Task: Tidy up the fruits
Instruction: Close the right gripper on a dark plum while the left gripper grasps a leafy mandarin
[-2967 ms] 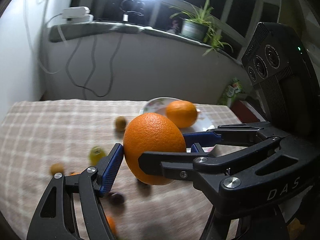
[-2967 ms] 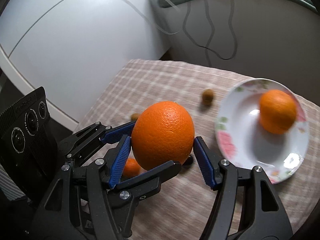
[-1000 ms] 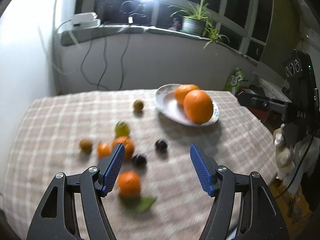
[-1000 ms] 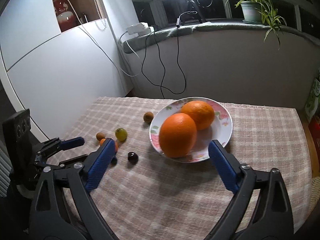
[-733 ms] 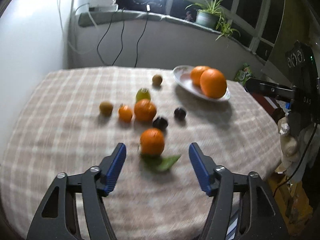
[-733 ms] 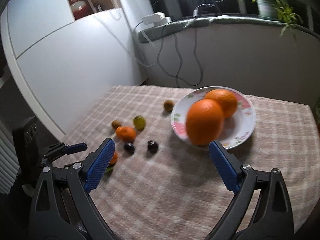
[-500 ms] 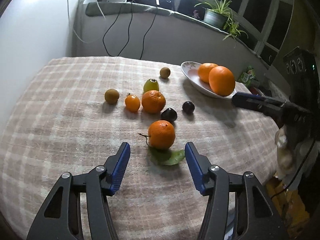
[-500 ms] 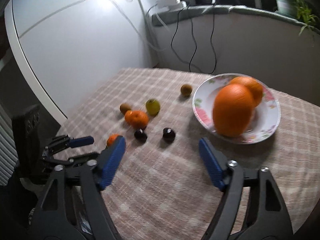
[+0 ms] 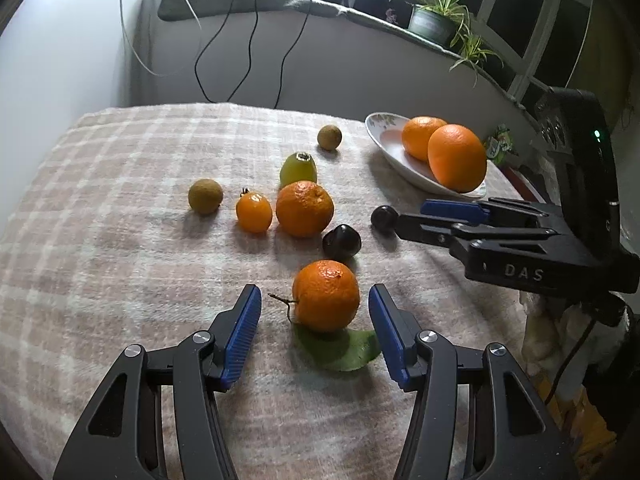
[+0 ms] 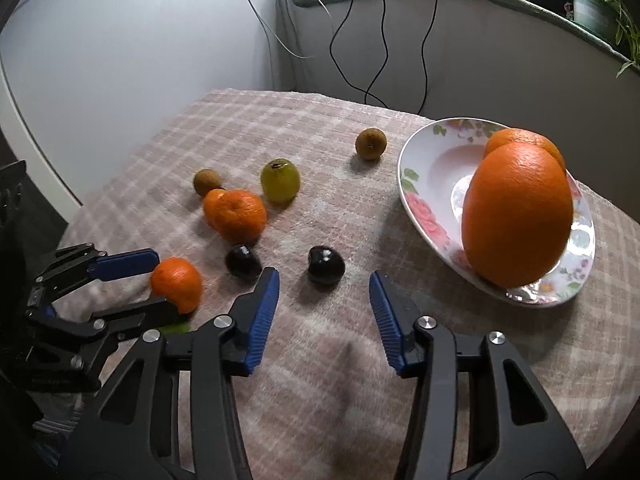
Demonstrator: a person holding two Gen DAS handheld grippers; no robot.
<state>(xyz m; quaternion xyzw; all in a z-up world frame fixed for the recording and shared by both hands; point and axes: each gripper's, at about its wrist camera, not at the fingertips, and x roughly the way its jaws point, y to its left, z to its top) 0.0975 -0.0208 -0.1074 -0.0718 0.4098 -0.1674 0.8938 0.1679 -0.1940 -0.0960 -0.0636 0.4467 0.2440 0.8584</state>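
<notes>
A table covered in a pink-and-cream plaid cloth (image 9: 120, 208) is sitting in a corner, with a pale wall on one side and a low grey wall behind it. Black cables (image 9: 244, 40) are hanging down that grey wall from a ledge, where a potted spider plant (image 9: 436, 16) is standing in front of dark windows. A flowered plate (image 10: 428, 204) is resting near the cloth's far right edge, holding two large oranges (image 10: 516, 216) that are touching each other. Smaller fruit is lying loose on the cloth: a green one (image 9: 298, 168), two brown ones (image 9: 205, 196), two dark ones (image 10: 326, 265), a small orange one (image 9: 253, 213) and a mandarin (image 9: 305, 209). The left gripper (image 9: 315, 316) is gaping open, its blue pads flanking a stemmed mandarin (image 9: 326, 295) sitting on a green leaf (image 9: 340, 350), neither pad touching it. The right gripper (image 10: 324, 300) is also spread open, hovering empty just short of a dark fruit.
</notes>
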